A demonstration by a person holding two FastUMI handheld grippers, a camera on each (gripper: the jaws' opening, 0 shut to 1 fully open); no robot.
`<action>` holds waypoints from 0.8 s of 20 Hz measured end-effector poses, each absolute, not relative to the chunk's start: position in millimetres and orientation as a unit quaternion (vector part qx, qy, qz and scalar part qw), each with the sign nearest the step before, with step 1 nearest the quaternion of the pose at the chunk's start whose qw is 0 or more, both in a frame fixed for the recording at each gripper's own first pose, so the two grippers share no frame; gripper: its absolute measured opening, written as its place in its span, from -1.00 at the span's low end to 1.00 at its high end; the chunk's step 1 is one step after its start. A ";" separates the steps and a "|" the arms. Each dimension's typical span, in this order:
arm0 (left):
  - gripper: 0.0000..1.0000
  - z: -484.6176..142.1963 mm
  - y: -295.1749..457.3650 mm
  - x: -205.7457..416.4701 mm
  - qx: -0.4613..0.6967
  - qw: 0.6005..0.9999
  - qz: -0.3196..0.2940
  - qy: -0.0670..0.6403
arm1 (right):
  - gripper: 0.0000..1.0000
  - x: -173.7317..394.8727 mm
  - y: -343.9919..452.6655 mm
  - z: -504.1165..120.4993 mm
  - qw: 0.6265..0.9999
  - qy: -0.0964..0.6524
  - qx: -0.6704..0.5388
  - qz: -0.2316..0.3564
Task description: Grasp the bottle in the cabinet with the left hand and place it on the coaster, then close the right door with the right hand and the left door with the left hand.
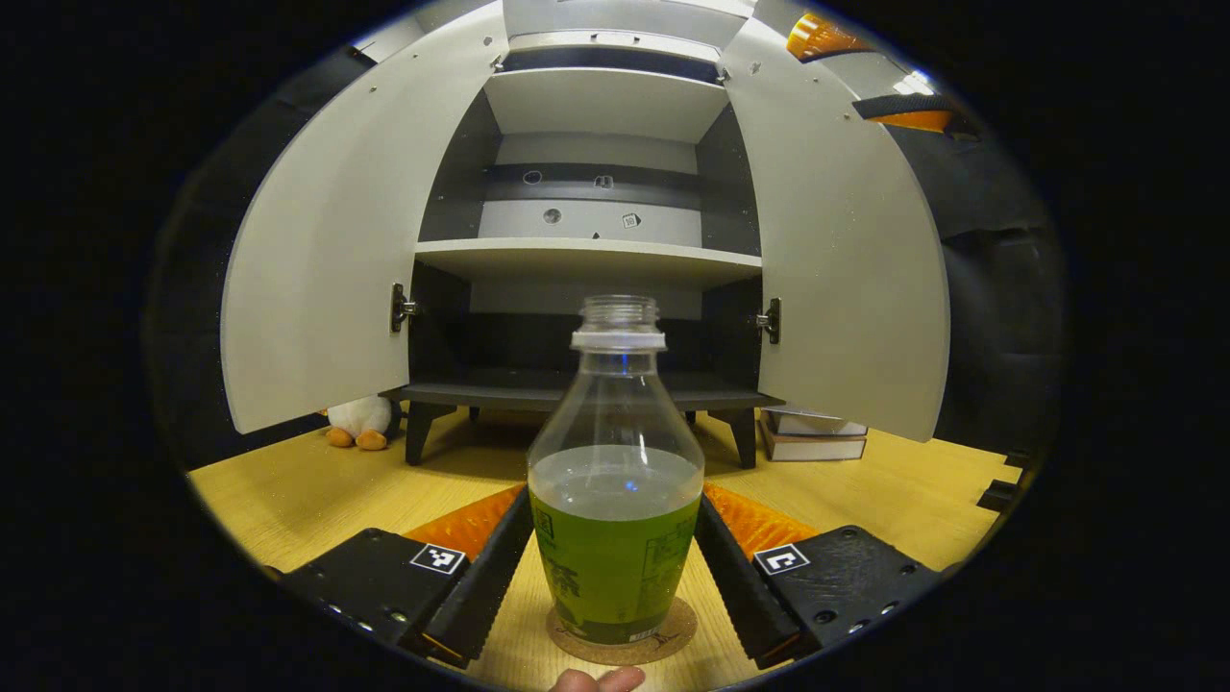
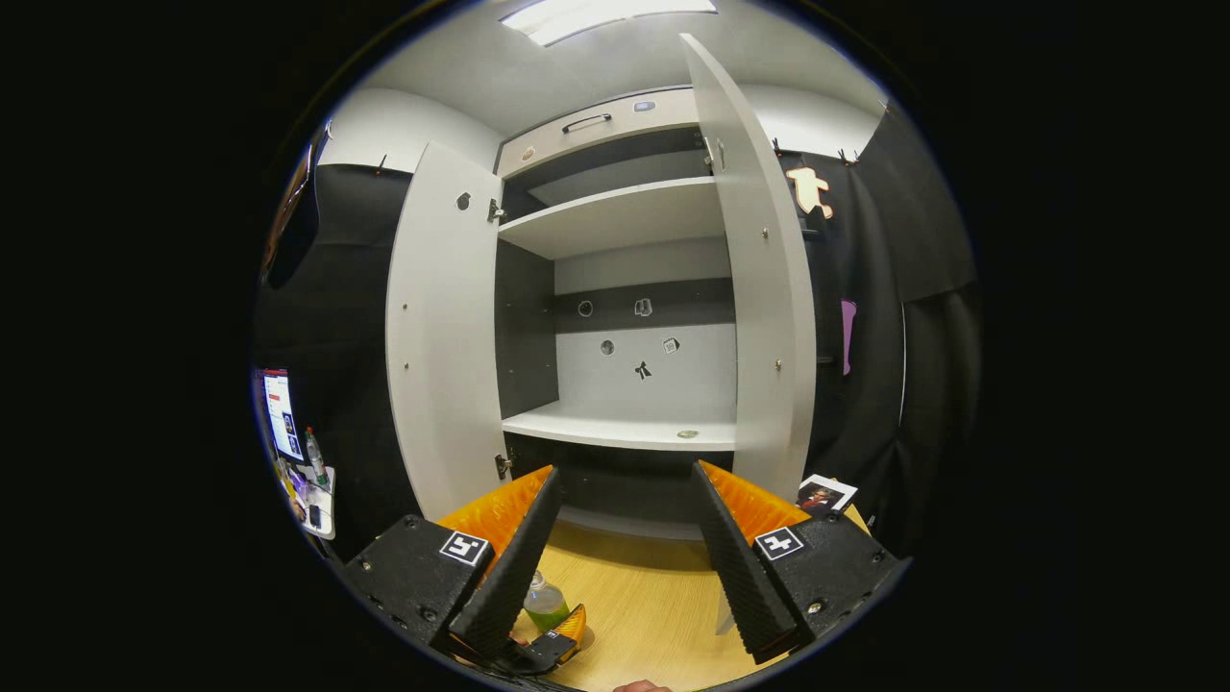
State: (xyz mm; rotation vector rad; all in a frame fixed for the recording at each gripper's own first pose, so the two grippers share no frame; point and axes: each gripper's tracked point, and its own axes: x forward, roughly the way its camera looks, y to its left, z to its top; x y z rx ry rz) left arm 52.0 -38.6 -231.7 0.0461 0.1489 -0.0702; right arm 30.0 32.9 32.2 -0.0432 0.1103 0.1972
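bottle (image 1: 615,500) stands on the coaster (image 1: 673,630) between the left hand-held gripper (image 1: 615,577) fingers—contact unclear; right hand-held gripper (image 2: 625,557) open, empty.

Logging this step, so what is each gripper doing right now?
Left gripper: jaws around the bottle on the coaster; contact cannot be told.
Right gripper: open, holding nothing, facing the open cabinet.

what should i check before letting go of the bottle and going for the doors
1. Clear plastic bottle of green liquid upright on round cork coaster: ok.
2. Bottle centred on coaster: ok, roughly.
3. Left gripper released: cannot tell, fingers hug the bottle.
4. Right gripper open and free: ok.
5. Grey right cabinet door closed: not ok.
6. Grey left cabinet door closed: not ok.
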 end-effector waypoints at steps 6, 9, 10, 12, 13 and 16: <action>0.89 -196.6 -31.1 48.9 0.014 0.998 -0.028 0.046 | 0.66 28.0 33.5 26.6 0.994 0.054 -0.018 0.098; 0.89 -170.2 -30.3 46.7 0.016 0.999 -0.030 0.033 | 0.66 27.5 35.5 26.1 0.994 0.047 -0.011 0.101; 0.89 -158.6 -29.0 45.4 0.020 0.999 -0.030 0.027 | 0.66 27.1 35.8 26.6 0.994 0.044 -0.007 0.104; 0.89 -134.1 -24.7 42.5 0.027 0.999 -0.026 0.016 | 0.66 24.0 35.8 28.2 0.993 0.035 -0.004 0.108; 0.89 -120.9 -24.4 40.3 0.028 0.999 -0.027 0.013 | 0.66 23.1 35.0 31.0 0.994 0.027 -0.005 0.110; 0.89 -83.4 -28.5 34.8 0.018 0.999 -0.038 0.001 | 0.65 19.0 28.4 33.5 0.994 0.006 -0.010 0.107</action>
